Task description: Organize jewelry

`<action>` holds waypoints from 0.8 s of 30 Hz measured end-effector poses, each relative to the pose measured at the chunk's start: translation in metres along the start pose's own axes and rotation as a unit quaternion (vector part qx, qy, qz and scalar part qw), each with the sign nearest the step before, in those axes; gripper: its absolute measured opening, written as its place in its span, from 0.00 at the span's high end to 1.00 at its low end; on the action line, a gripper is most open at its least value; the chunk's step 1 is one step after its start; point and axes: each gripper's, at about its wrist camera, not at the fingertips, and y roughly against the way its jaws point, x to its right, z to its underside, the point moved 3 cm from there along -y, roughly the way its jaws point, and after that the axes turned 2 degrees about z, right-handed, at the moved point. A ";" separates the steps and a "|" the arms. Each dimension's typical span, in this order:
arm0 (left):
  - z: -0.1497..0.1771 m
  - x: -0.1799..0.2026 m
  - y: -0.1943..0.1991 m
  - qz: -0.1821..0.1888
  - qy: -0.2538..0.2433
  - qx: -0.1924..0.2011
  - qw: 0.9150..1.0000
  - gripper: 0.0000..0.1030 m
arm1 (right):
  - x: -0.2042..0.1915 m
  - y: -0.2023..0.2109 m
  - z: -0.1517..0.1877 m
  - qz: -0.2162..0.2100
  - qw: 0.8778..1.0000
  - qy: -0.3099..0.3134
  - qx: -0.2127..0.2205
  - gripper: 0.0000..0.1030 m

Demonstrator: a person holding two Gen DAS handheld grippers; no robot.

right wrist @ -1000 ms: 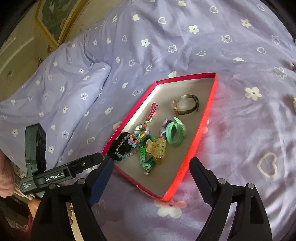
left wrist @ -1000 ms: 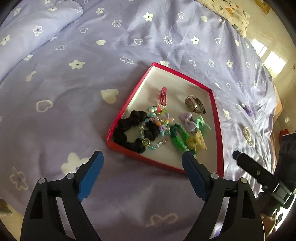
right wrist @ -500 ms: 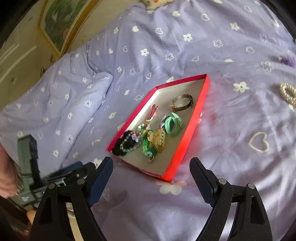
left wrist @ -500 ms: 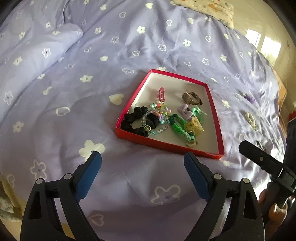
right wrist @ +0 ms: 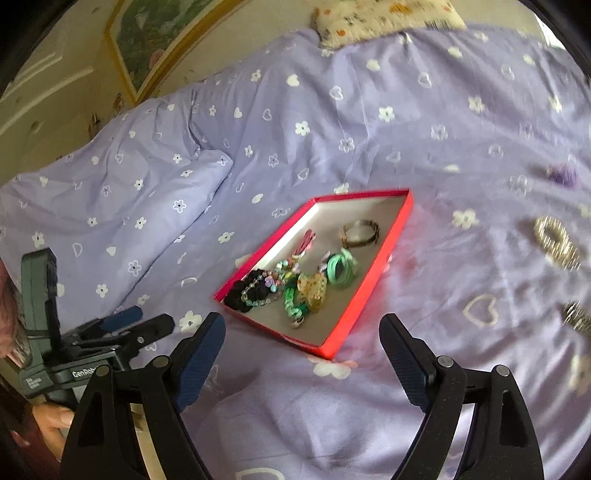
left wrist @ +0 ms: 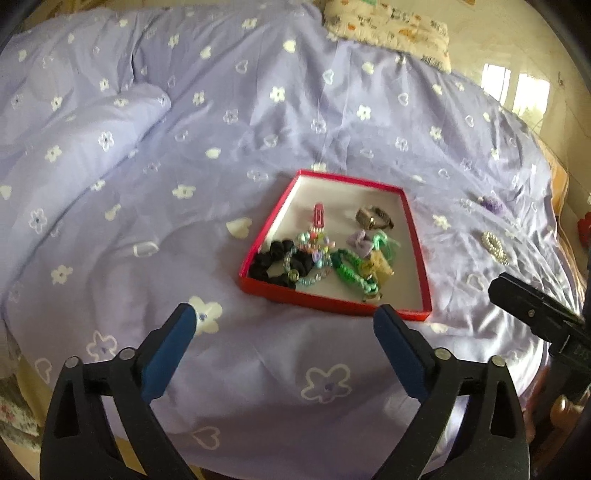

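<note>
Jewelry (left wrist: 325, 254) is heaped in the red tray (left wrist: 334, 303) on the bed (left wrist: 258, 110), and with both grippers' fingers (left wrist: 168, 354) spread empty, tangled strands could be dragged out when one piece is lifted.

A lilac quilt cover printed with white flowers and hearts (left wrist: 280, 122) lies spread across the bed, bunched into a thick fold (right wrist: 155, 206) on one side. A cream pillow with small coloured prints (left wrist: 391, 29) sits at the head. A gold-framed picture (right wrist: 155, 40) hangs on the pale wall.
</note>
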 end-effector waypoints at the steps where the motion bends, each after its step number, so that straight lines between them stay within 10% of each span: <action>1: -0.002 0.000 0.003 -0.002 -0.003 0.007 1.000 0.02 | -0.003 0.004 -0.004 0.007 1.000 0.013 0.007 0.13; 8: -0.022 0.011 0.021 -0.044 -0.049 0.072 0.995 0.00 | -0.023 0.032 -0.028 0.038 0.993 0.094 0.055 0.00; 24: 0.007 0.014 -0.016 -0.045 -0.035 0.032 0.998 0.00 | 0.009 -0.009 0.012 0.057 0.998 0.014 0.021 0.00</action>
